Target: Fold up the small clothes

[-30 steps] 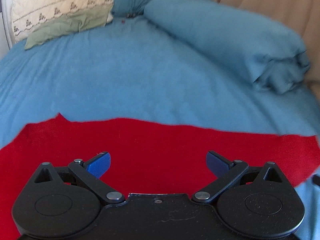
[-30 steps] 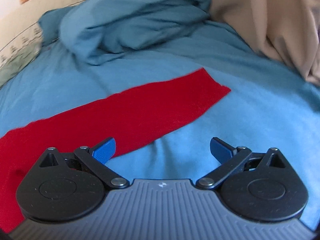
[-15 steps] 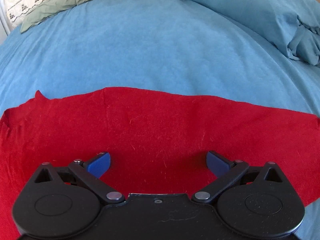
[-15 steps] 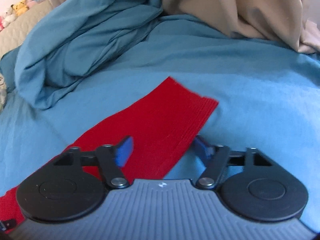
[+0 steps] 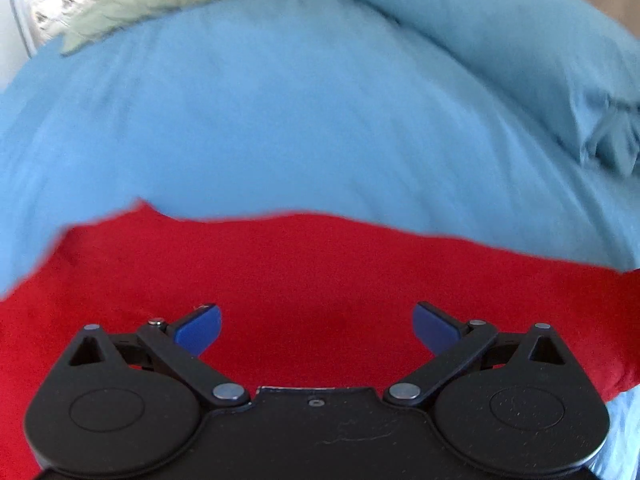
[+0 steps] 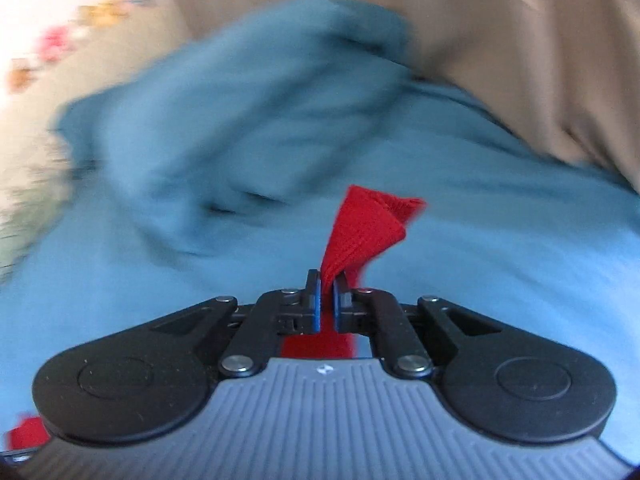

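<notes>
Pinching the red cloth [image 6: 362, 232] between its blue pads, my right gripper [image 6: 327, 304] holds an end sticking up toward twelve o'clock. My left gripper [image 5: 316, 326] hangs spread wide over the cloth lying on the blue bed [image 5: 280, 120].

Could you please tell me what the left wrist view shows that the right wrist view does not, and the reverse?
Only the left wrist view shows the left gripper, open above the flat spread of the red cloth, and a pale pillow. Only the right wrist view shows the right gripper shut on a lifted end of that cloth, and a beige curtain. Both show the blue sheet.
</notes>
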Demonstrator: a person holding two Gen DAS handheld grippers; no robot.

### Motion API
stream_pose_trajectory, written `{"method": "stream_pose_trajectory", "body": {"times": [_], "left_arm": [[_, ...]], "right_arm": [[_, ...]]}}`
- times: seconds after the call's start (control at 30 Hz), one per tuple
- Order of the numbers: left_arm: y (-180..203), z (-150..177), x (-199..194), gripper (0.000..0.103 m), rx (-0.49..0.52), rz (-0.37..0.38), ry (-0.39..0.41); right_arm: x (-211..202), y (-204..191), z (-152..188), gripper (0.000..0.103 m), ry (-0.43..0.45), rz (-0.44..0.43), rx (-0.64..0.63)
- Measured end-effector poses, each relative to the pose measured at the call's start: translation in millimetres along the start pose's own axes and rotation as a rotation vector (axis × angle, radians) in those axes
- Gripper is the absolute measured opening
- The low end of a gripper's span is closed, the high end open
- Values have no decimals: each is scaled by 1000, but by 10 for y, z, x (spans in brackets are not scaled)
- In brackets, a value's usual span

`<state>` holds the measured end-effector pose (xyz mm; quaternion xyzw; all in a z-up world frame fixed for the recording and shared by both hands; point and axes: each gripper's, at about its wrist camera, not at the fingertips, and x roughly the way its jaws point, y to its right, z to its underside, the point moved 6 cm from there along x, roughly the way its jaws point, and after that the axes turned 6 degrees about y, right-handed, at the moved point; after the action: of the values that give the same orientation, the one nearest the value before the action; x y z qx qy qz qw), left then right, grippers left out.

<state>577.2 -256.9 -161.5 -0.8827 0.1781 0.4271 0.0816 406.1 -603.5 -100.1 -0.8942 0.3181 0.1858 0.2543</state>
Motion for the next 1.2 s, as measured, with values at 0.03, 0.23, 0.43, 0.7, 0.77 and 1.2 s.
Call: {"method": "stream_pose_trajectory", "body": {"times": [0.03, 0.23, 0.43, 0.7, 0.77, 1.2], "left_arm": [[-128, -35, -96, 103, -8, -4, 9], [-1193, -46, -676, 103, -97, -76, 53], [-2161, 459, -934, 103, -168, -154, 53], [-2580, 1171, -767, 103, -355, -97, -12], [-2557, 1181, -743, 103, -352, -87, -6], [-1886, 1214, -486, 86, -406, 88, -29]], "right_arm": [[-77, -296, -56, 21, 9, -69, -25], [-496, -2162, 239, 21, -40, -507, -148], [-538, -3197, 1717, 21, -265, -795, -310], [-492, -3121, 3113, 22, -420, -810, -569], [-557, -3114, 3143, 25, -413, -831, -619], [-961, -2425, 2331, 100, -231, -589, -701]]}}
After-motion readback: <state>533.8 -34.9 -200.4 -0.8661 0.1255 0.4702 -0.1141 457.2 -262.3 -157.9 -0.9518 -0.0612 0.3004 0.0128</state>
